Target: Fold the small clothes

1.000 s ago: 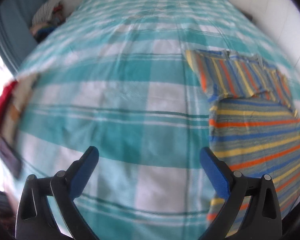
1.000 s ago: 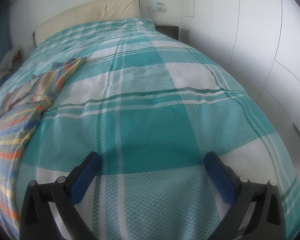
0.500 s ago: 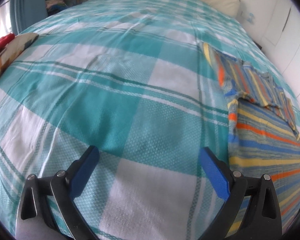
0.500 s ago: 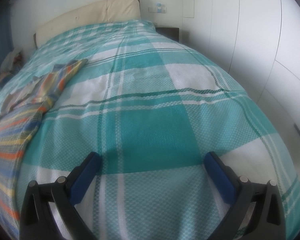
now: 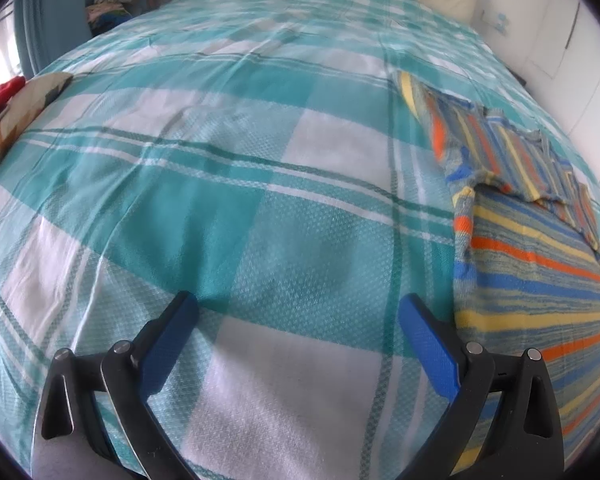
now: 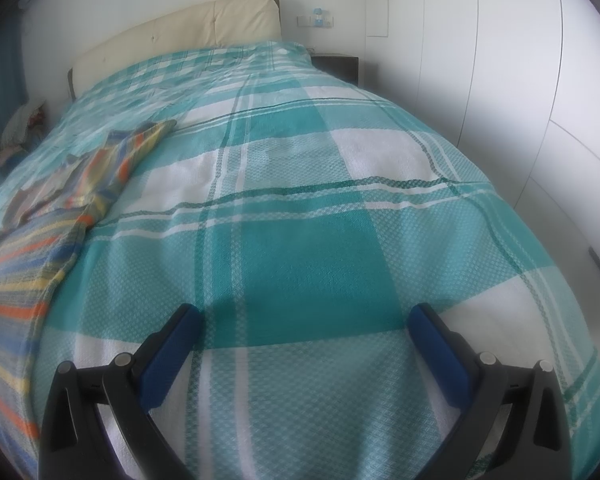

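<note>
One striped shirt (image 5: 539,280) flat on bedspread (image 5: 260,200), lengthwise toward headboard (image 6: 180,28); both jaws spread, empty

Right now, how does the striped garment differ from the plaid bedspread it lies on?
Pattern: the striped garment carries narrow orange, blue and yellow stripes; the plaid bedspread has broad teal and white checks.
Extent: the garment takes up one patch; the bedspread covers the bed up to the headboard.
Lay: the garment's upper part is folded over and rumpled; the bedspread lies mostly smooth.
Shared: neither is held by the left tongs or right tongs, both open.
</note>
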A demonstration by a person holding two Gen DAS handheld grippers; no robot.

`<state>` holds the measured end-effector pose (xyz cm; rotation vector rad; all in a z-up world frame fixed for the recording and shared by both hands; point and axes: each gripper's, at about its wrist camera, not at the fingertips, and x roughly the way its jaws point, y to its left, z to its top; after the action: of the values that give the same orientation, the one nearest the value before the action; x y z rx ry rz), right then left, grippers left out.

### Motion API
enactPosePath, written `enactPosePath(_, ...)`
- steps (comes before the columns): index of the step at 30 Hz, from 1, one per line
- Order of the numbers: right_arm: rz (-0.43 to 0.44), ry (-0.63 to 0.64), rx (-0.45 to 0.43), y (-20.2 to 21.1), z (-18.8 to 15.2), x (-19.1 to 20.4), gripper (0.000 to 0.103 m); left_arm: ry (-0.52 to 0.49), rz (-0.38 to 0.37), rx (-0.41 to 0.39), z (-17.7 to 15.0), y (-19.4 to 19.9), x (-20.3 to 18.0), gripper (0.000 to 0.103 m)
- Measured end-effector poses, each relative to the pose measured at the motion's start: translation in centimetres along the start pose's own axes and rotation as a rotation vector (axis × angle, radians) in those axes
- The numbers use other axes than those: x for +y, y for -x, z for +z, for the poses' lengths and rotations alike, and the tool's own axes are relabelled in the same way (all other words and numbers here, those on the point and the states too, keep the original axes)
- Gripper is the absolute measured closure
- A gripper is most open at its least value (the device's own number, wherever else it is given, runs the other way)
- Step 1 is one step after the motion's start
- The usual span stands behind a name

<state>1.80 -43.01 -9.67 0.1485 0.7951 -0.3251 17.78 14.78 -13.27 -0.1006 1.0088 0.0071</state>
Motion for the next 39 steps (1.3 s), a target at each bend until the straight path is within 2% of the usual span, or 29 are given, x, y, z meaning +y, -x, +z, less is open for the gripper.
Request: enactPosePath(39, 0.0, 0.0, -0.001, 0.01, -0.08, 0.06, 0.0, -0.034, 0.048, 0.027, -0.27, -0.91, -0.59, 0.001)
